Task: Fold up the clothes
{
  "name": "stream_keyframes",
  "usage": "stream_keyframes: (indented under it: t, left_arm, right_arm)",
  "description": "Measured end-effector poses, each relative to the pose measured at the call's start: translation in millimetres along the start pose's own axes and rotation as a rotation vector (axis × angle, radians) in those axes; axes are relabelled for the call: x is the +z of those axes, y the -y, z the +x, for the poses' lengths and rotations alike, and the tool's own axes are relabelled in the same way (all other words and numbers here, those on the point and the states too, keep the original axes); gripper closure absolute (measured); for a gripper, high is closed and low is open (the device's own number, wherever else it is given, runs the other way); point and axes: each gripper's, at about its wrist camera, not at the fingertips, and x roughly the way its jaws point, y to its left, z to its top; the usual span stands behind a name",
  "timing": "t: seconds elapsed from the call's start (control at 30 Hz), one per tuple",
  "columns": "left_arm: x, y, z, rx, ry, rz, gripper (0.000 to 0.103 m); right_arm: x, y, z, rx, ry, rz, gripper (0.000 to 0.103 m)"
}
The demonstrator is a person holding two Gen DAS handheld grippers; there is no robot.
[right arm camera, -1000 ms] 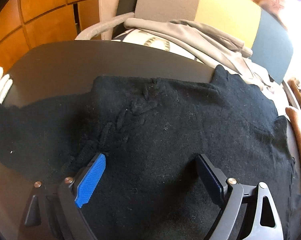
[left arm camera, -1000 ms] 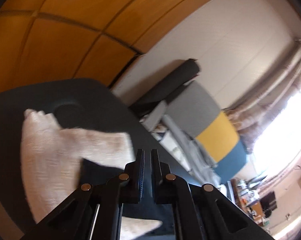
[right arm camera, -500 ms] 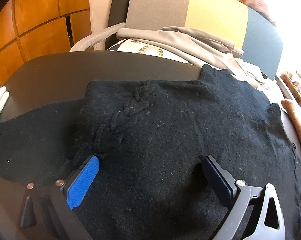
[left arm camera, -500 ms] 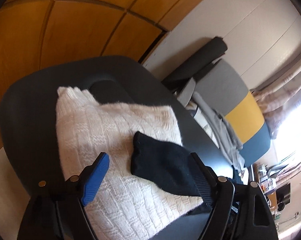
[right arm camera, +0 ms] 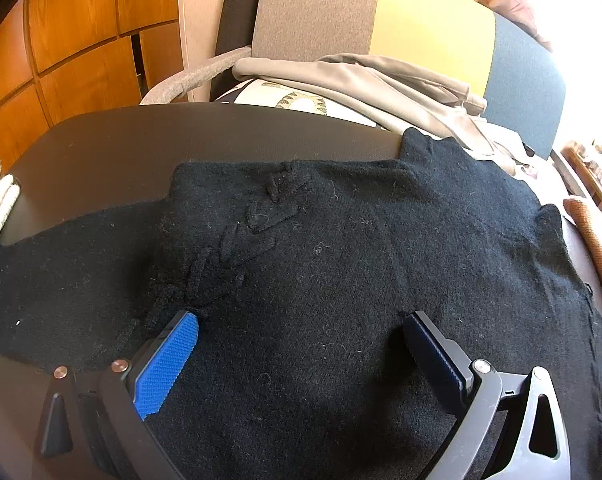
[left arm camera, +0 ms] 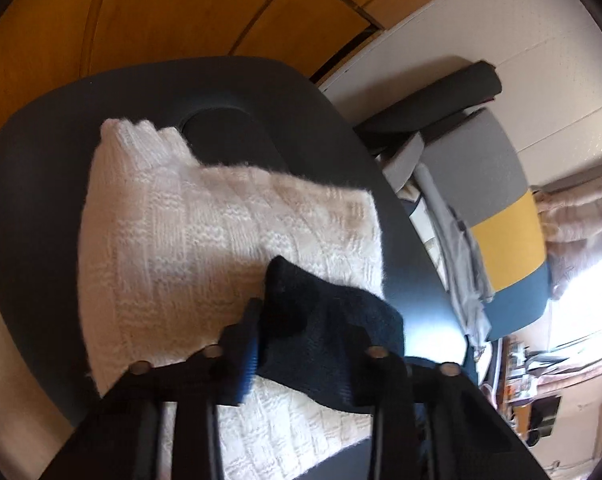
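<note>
A black sweater (right arm camera: 341,240) lies spread flat on the dark table (right arm camera: 121,140), with one sleeve (right arm camera: 61,272) stretched out to the left. My right gripper (right arm camera: 301,320) hovers open just over the sweater's body, with only flat cloth between its fingers. In the left wrist view the black sleeve's cuff (left arm camera: 321,320) rests on a folded white knit sweater (left arm camera: 181,240). My left gripper (left arm camera: 287,308) has closed in on that cuff. The cloth is bunched between the jaws and hides the right fingertip.
A grey, yellow and blue chair (right arm camera: 381,20) stands behind the table with a grey garment (right arm camera: 361,76) draped on it. An orange-brown cloth (right arm camera: 593,232) lies at the right table edge. Wooden wall panels (right arm camera: 81,40) rise on the left.
My left gripper was shut and empty, opened wide over the white sweater, then closed in on the black cuff. The right gripper stayed open and drew back slightly over the sweater.
</note>
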Motion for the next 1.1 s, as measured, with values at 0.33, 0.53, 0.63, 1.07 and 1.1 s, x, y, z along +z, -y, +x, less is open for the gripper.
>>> stream_keyframes:
  t: [0.33, 0.53, 0.63, 1.07, 1.1]
  left_arm:
    - [-6.7, 10.3, -6.5, -0.002, 0.105, 0.026, 0.098]
    - [6.4, 8.2, -42.8, -0.014, 0.267, 0.014, 0.098]
    - [10.1, 2.8, -57.9, 0.000, 0.325, 0.012, 0.098]
    - [-27.3, -45.9, -80.9, 0.226, 0.427, -0.022, 0.095]
    - [-28.9, -38.7, -85.8, 0.223, 0.435, 0.003, 0.092]
  right_arm:
    - [2.1, -0.6, 0.5, 0.004, -0.007, 0.002, 0.000]
    - [8.3, -6.5, 3.5, 0.033, -0.027, -0.010, 0.000]
    - [11.4, -20.2, 5.8, 0.052, -0.029, -0.042, 0.000]
    - [8.1, -28.0, 4.5, 0.044, -0.035, -0.052, 0.000]
    - [8.7, -26.9, 4.0, 0.050, -0.038, -0.052, 0.000]
